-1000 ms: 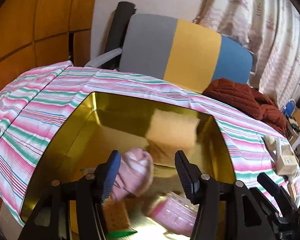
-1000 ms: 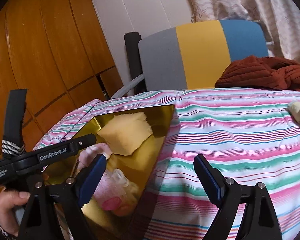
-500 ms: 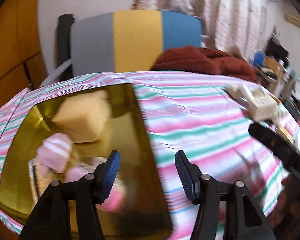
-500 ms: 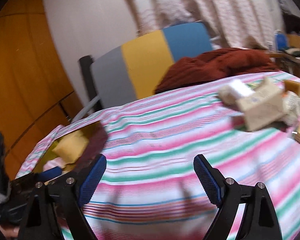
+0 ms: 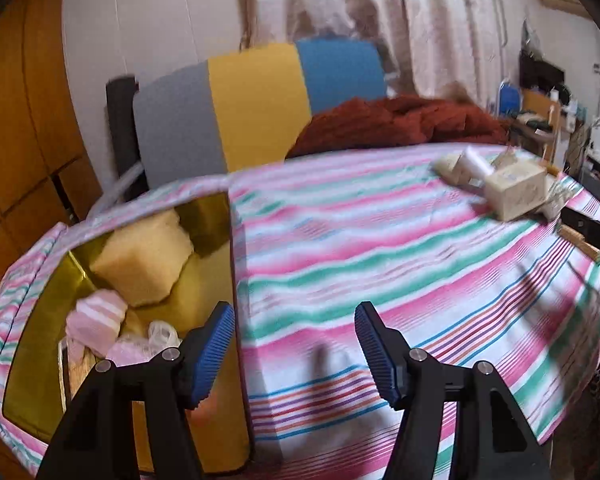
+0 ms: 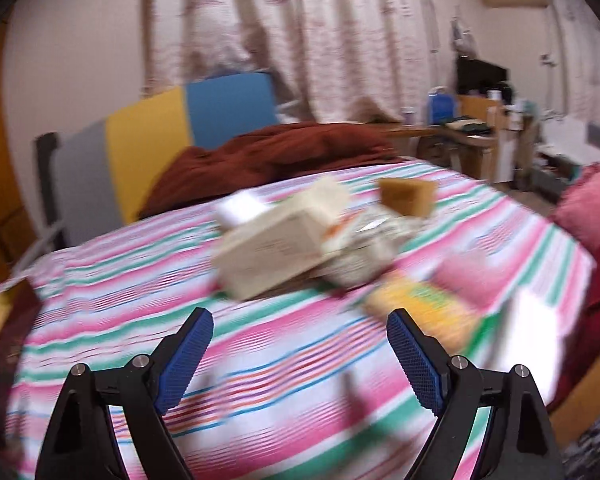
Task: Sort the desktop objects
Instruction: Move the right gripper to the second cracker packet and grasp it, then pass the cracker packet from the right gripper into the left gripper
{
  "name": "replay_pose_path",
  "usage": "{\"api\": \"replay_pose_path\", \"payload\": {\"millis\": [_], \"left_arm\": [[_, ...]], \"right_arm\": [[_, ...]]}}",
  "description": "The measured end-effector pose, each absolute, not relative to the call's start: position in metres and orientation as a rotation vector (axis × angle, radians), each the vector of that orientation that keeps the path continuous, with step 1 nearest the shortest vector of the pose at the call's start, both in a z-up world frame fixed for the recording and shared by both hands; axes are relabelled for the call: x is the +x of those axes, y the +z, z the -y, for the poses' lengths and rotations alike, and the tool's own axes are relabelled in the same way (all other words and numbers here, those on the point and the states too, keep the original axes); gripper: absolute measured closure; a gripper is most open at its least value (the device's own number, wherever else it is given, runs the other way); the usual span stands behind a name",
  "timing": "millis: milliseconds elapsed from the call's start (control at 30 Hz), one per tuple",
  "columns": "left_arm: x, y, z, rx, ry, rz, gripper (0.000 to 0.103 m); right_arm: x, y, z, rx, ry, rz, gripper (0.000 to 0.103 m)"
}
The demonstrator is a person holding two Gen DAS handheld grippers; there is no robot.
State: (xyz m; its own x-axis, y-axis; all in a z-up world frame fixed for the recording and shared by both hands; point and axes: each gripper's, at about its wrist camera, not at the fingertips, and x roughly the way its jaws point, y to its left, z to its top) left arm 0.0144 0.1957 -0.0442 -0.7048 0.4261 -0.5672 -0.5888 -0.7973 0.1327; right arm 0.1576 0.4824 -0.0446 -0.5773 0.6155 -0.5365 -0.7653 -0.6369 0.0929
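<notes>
Both our grippers, left [image 5: 294, 346] and right [image 6: 300, 354], have fingers spread wide, holding nothing. Gold bin [image 5: 36, 320] at counter left holds a yellow sponge [image 5: 142, 258] and pink items; a loose pile around the cream box [image 6: 272, 250] sits well apart. Risk: it's blurred and tightly heaped, so a grab could snag neighbours or knock pieces off the counter edge.

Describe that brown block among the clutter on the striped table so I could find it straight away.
Start at the striped tablecloth and find the pile of loose things near its far right side. Behind the big cream box, at the back of the pile, sits the brown sponge block. It is the only tan-brown, squared chunk there; its neighbours are pale or crumpled.
</notes>
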Motion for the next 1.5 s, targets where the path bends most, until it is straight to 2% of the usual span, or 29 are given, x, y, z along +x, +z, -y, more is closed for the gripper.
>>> {"api": "replay_pose_path", "payload": {"millis": [167,367,533,700,800,833,867,1133,1500], "left_arm": [[0.033,-0.038,-0.208,-0.64,2.344,-0.371,0.039],[0.051,-0.058,-0.242,-0.631,2.218,-0.488,0.039],[0.043,-0.076,-0.264,-0.681,2.21,-0.54,0.039],[0.032,-0.086,-0.264,-0.741,2.213,-0.493,0.039],[0.027,-0.09,-0.262,-0.764,2.211,-0.461,0.038],[0.025,-0.091,-0.261,-0.772,2.21,-0.45,0.038],[0.024,-0.093,-0.261,-0.78,2.209,-0.439,0.037],[0.013,-0.101,-0.255,-0.832,2.199,-0.359,0.036],[0.014,-0.101,-0.255,-0.807,2.201,-0.351,0.035]], "right_arm": [[0.174,-0.041,-0.547,-0.625,2.052,-0.473,0.013],[0.17,-0.048,-0.607,-0.73,1.971,-0.562,0.013],[0.164,-0.051,-0.624,-0.805,1.97,-0.55,0.013],[0.149,-0.057,-0.624,-0.928,1.991,-0.453,0.013],[0.152,-0.064,-0.627,-0.968,2.036,-0.571,0.017],[0.156,-0.066,-0.626,-0.957,2.053,-0.618,0.022],[0.16,-0.067,-0.623,-0.936,2.07,-0.658,0.023],[0.158,-0.068,-0.558,-0.911,2.165,-0.546,0.022],[0.134,-0.078,-0.435,-0.74,2.483,-0.64,0.022]]}}
